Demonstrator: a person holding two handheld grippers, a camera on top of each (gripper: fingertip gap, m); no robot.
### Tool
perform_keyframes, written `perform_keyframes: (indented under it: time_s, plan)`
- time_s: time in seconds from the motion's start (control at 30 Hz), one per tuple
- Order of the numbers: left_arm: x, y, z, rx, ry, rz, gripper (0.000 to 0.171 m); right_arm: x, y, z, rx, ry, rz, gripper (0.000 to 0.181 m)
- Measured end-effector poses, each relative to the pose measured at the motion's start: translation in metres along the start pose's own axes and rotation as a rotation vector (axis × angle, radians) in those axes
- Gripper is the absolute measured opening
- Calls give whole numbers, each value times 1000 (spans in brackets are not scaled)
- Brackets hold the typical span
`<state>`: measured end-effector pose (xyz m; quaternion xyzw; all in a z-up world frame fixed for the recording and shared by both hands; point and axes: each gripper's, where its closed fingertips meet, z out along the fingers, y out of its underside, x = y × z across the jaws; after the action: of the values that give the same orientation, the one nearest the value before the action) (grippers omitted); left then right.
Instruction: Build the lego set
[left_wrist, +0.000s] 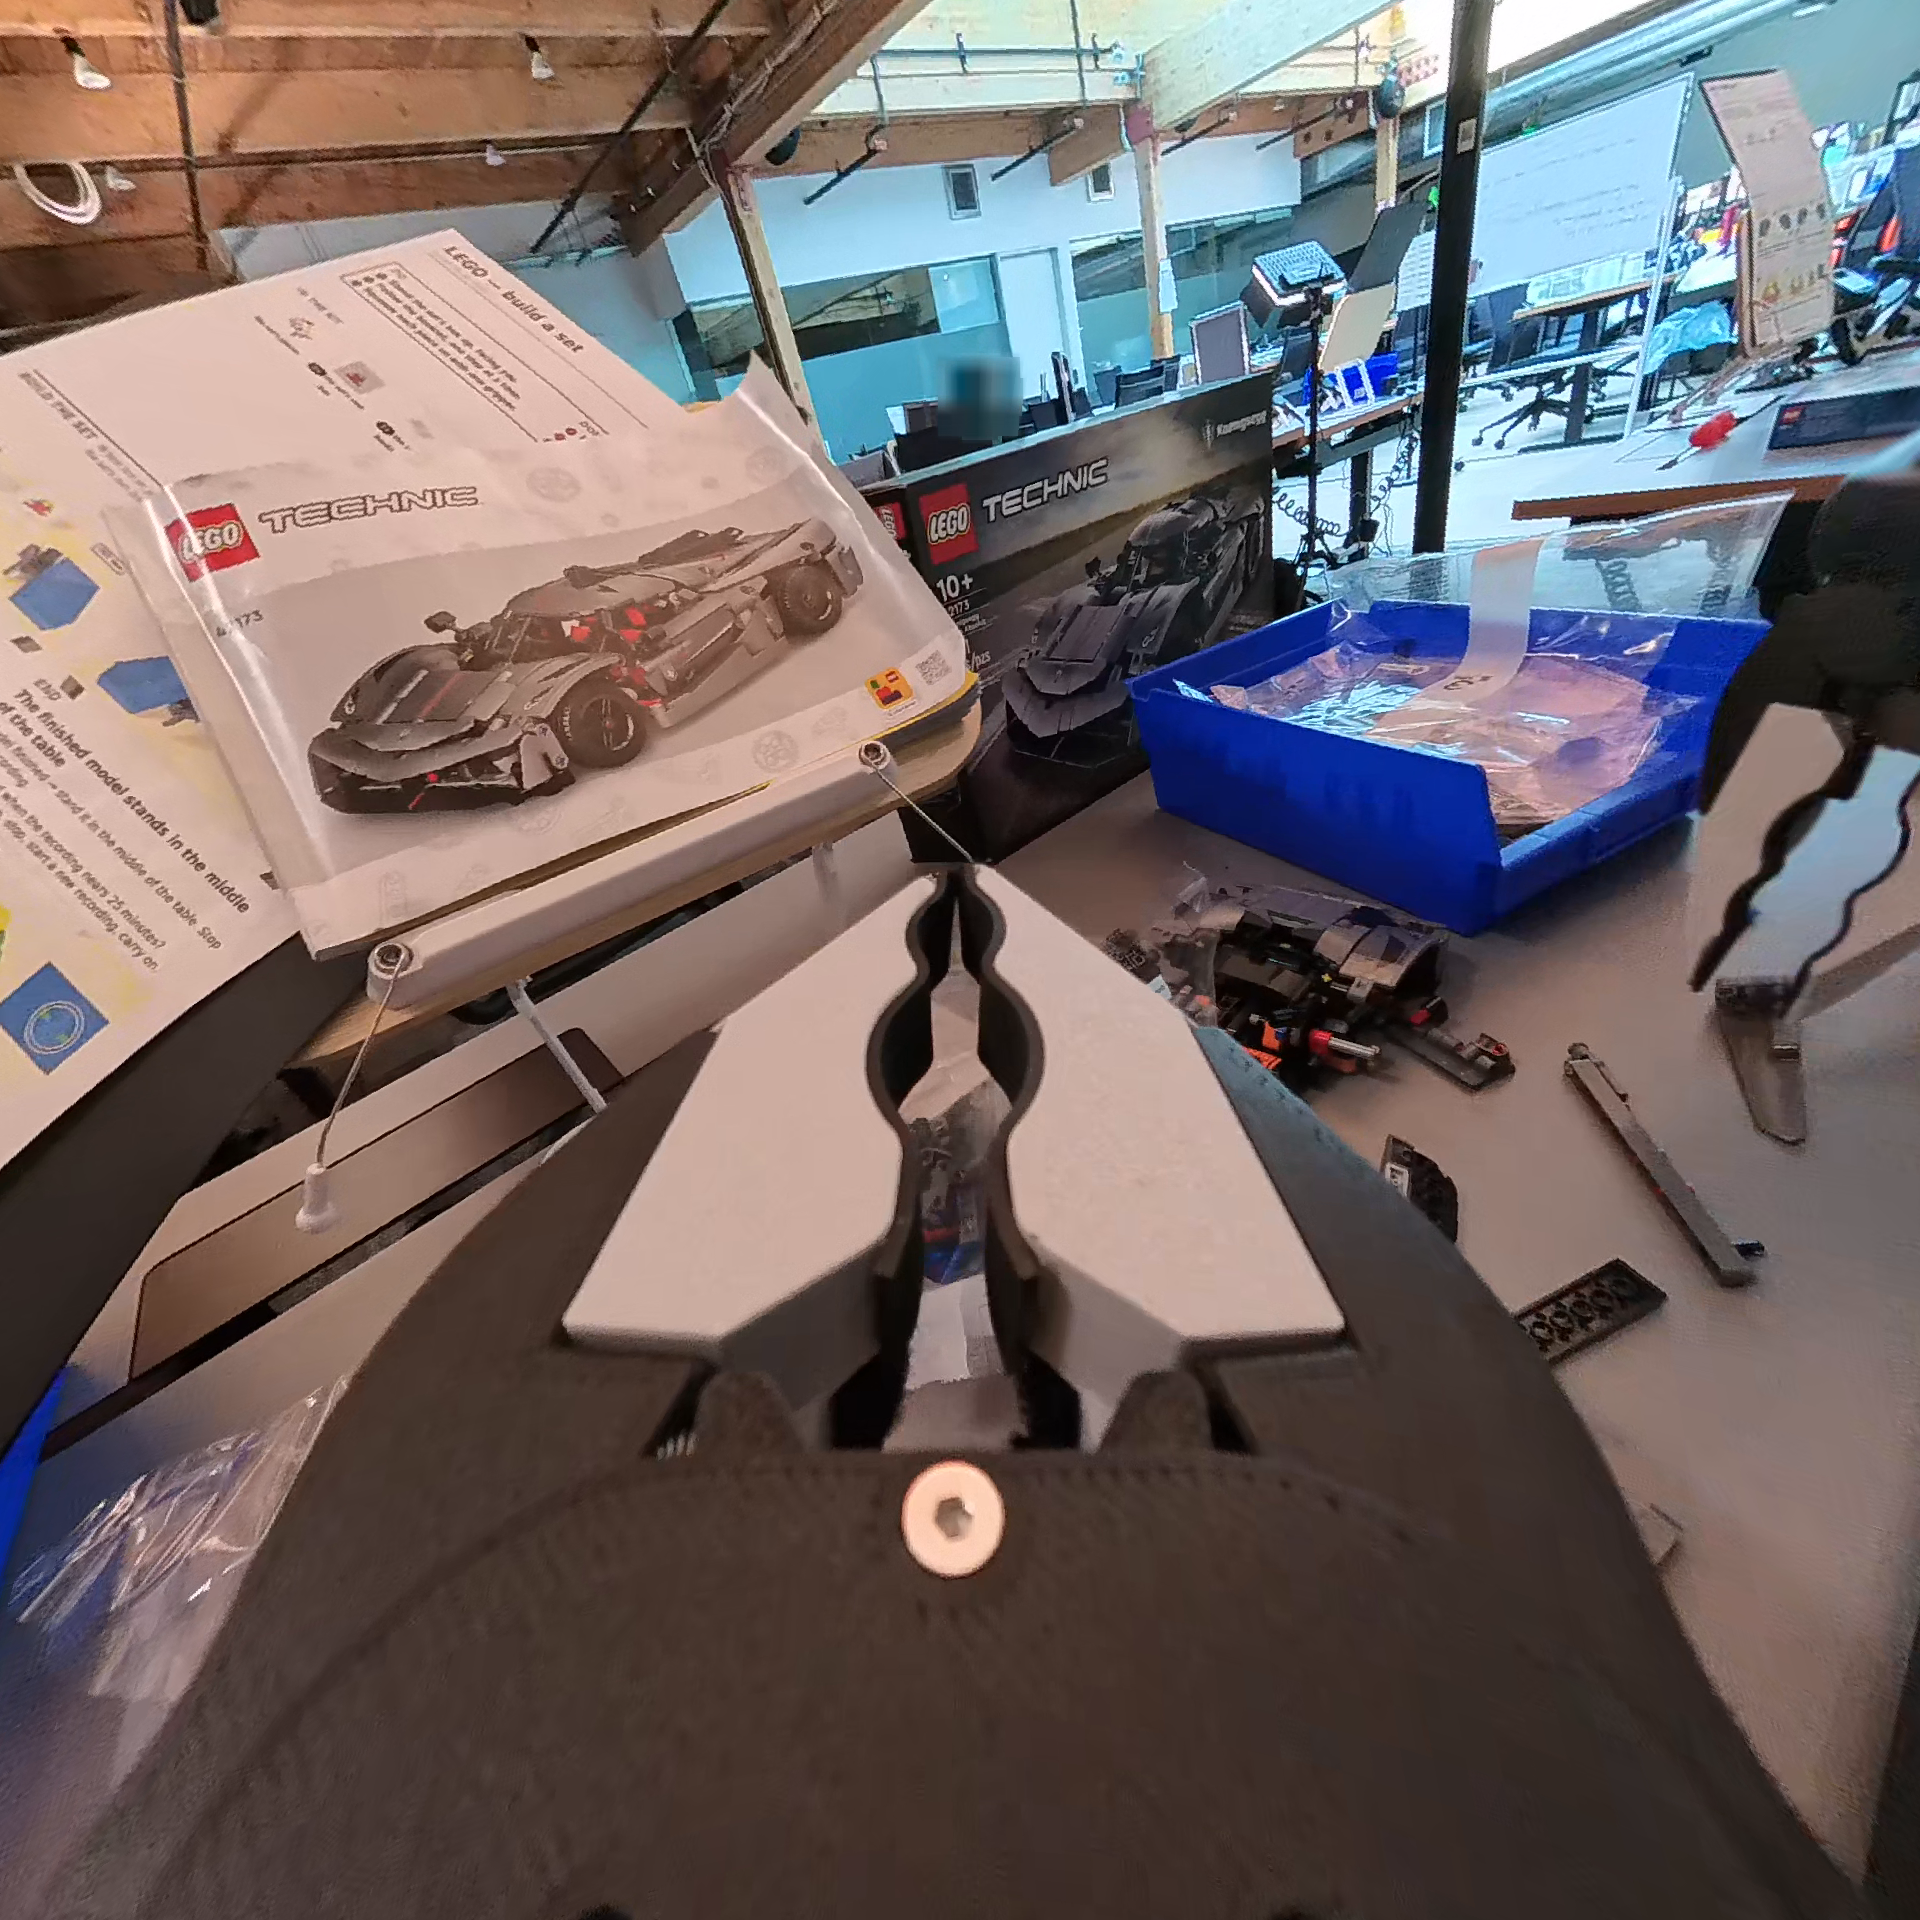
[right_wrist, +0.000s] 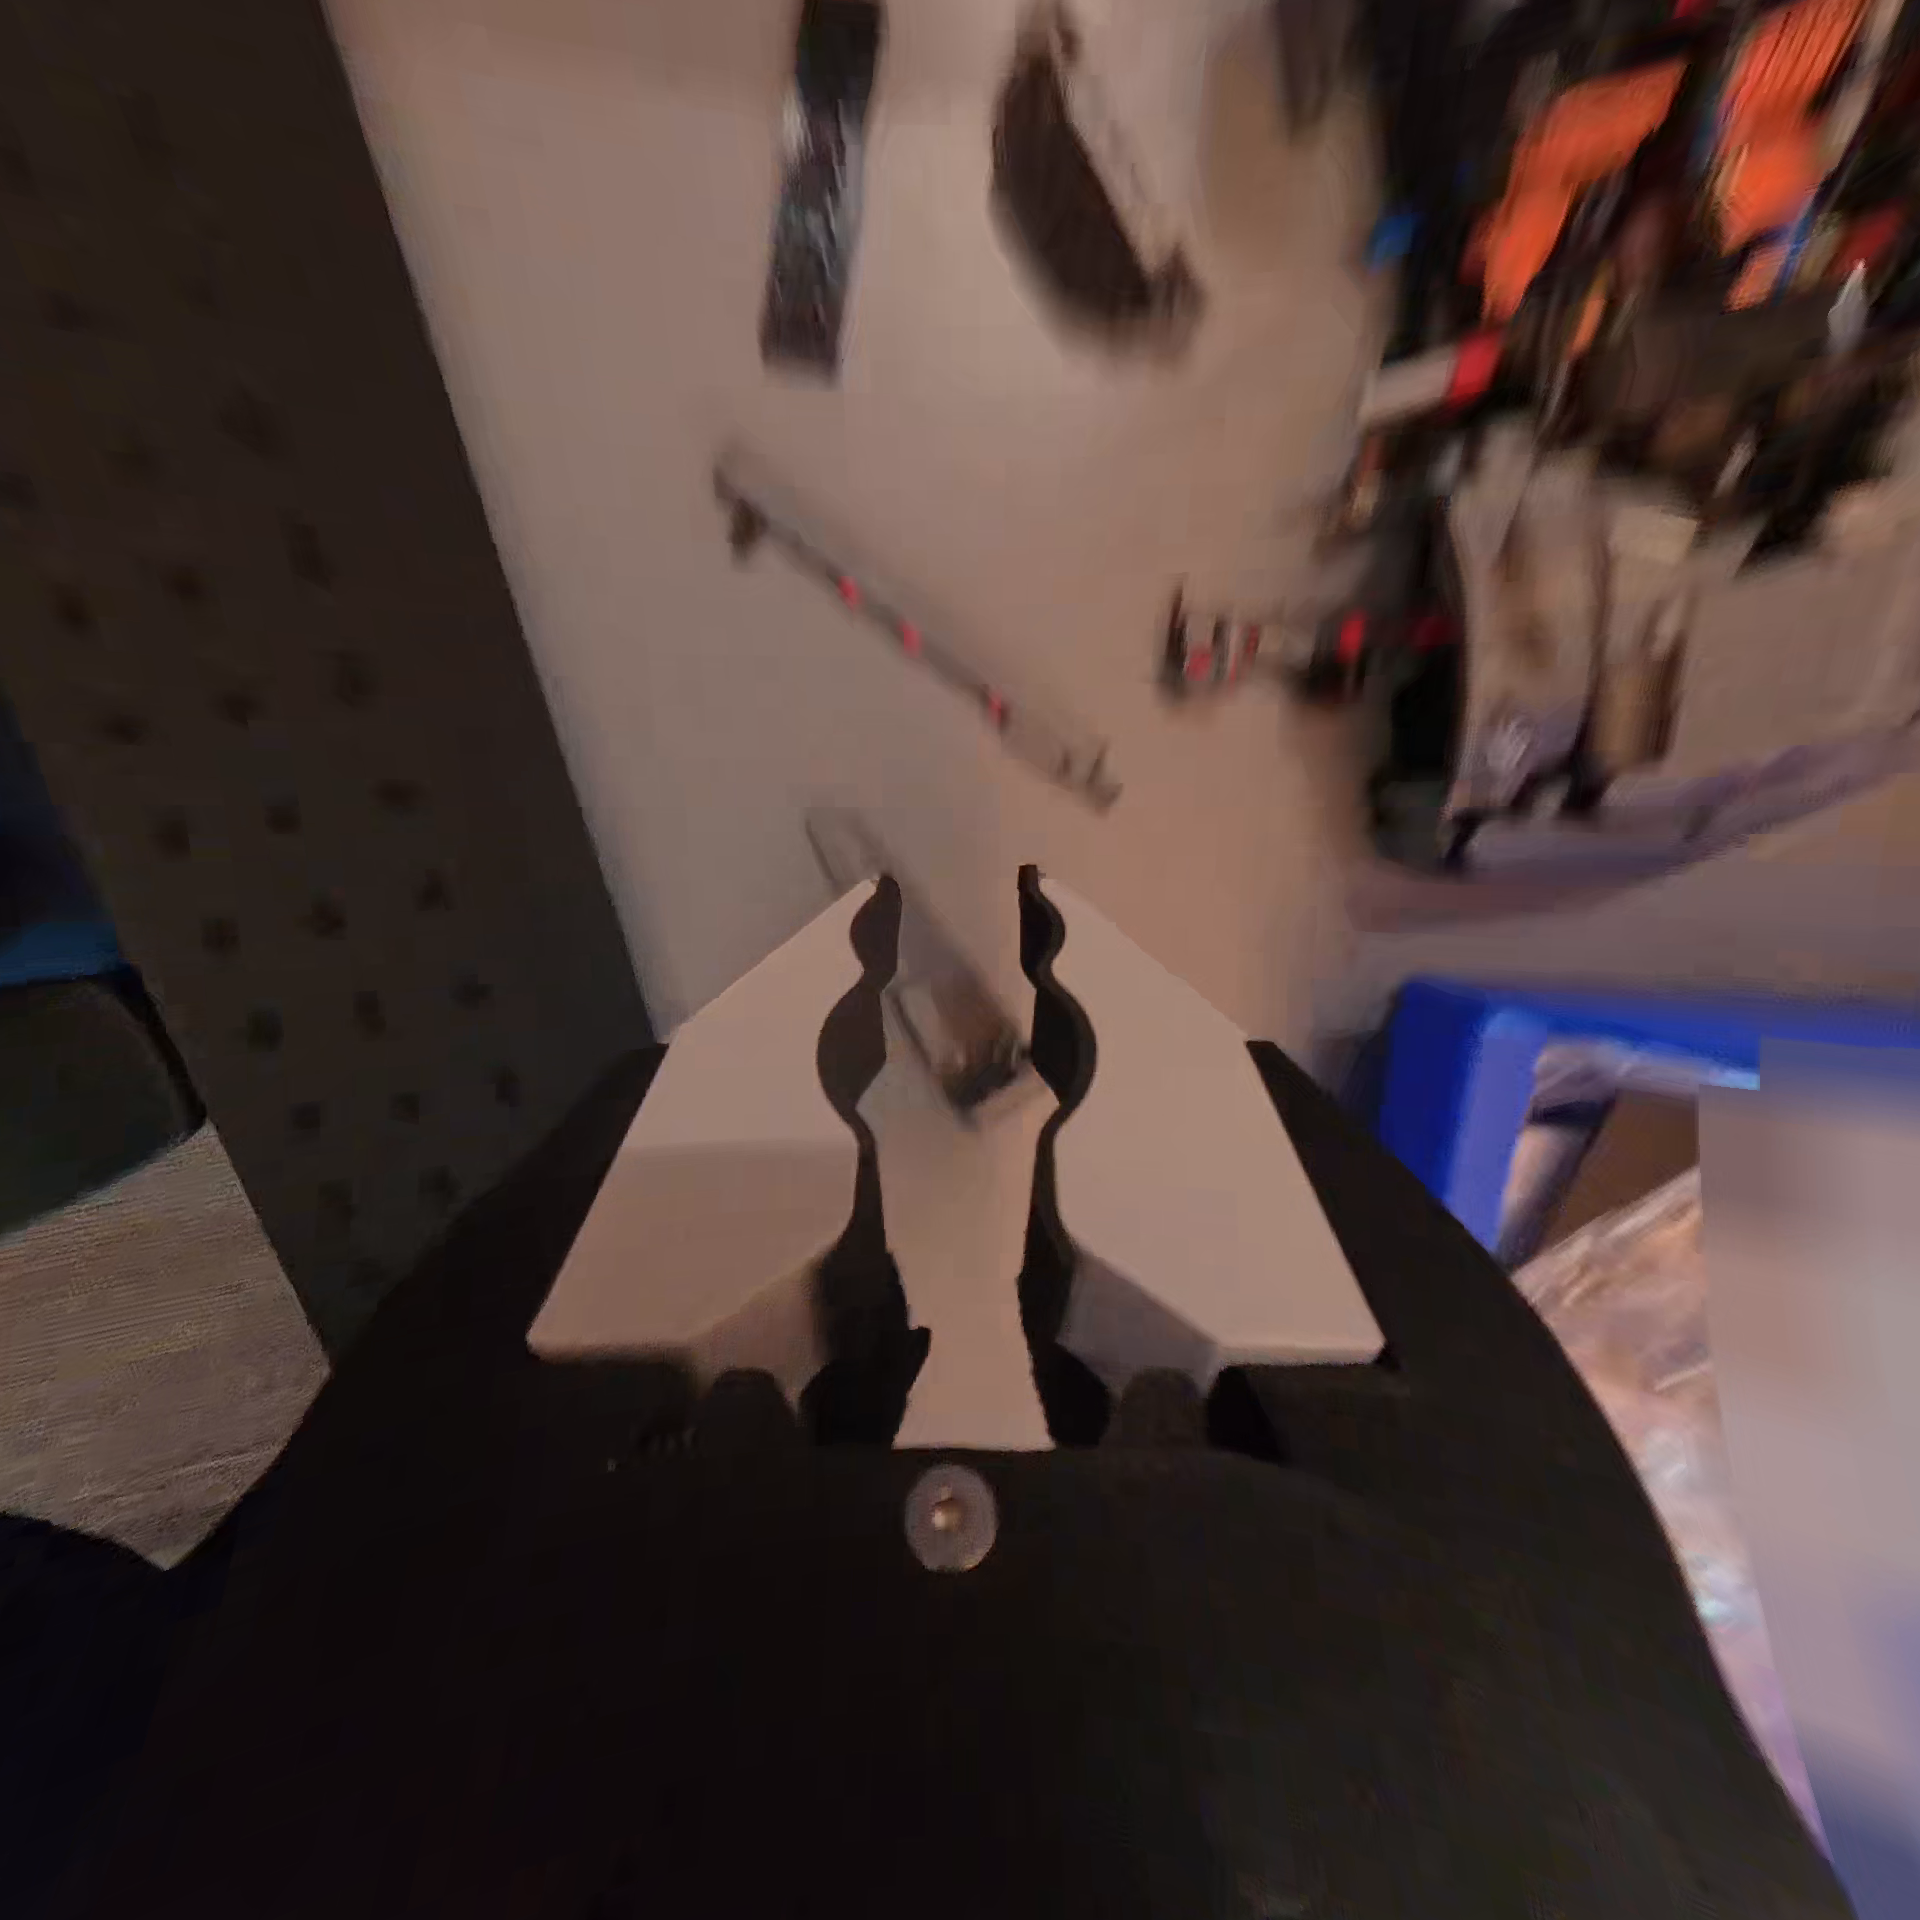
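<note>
The grey table (left_wrist: 1766, 1455) spreads ahead and to the right of the left gripper (left_wrist: 961, 883), carrying everything for the build. Up and to the left of that gripper's tips an instruction booklet (left_wrist: 561, 665) with a grey car on its cover leans on a tilted stand, held down by thin wire clips, presumably so the pages stay readable while both hands are busy. Just right of the booklet, beyond the tips, the set's box (left_wrist: 1101, 582) stands upright. Farther right sits a blue bin (left_wrist: 1351, 800) holding clear plastic bags, apparently kept there so unopened parts do not scatter. Nearer, just ahead and right of the left gripper, lies the partly built lego car (left_wrist: 1309, 977), a dark cluster with orange and red bits, still far from the finished model pictured. Loose parts rest between it and the near table edge: a long grey beam (left_wrist: 1652, 1164) and a black holed plate (left_wrist: 1590, 1320). The left gripper's jaws are drawn together, tips nearly touching and gripping nothing, though bagged pieces show through the gap below. At the far right of the left wrist view the right gripper (left_wrist: 1745, 966) angles down over a grey panel piece (left_wrist: 1766, 1070). In its own blurred view the right gripper (right_wrist: 956, 883) stands narrowly parted, the grey piece (right_wrist: 956, 1029) lying between the fingers; whether they touch it I cannot tell.
</note>
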<state>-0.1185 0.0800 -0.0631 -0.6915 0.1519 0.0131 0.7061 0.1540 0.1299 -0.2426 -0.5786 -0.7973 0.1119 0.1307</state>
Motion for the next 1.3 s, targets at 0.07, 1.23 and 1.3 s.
perform_keyframes:
  time_s: [0.07,1.23,1.3]
  plan:
    - [1,3,2,-11,5,4,0,3,28,5,-36,5,52,26]
    - [-46,8,-14,53,-95,-170,0,111,-244,-13,-327,667,-720,33]
    - [-47,7,-15,61,-91,-187,0,115,-251,-22,-299,692,-703,36]
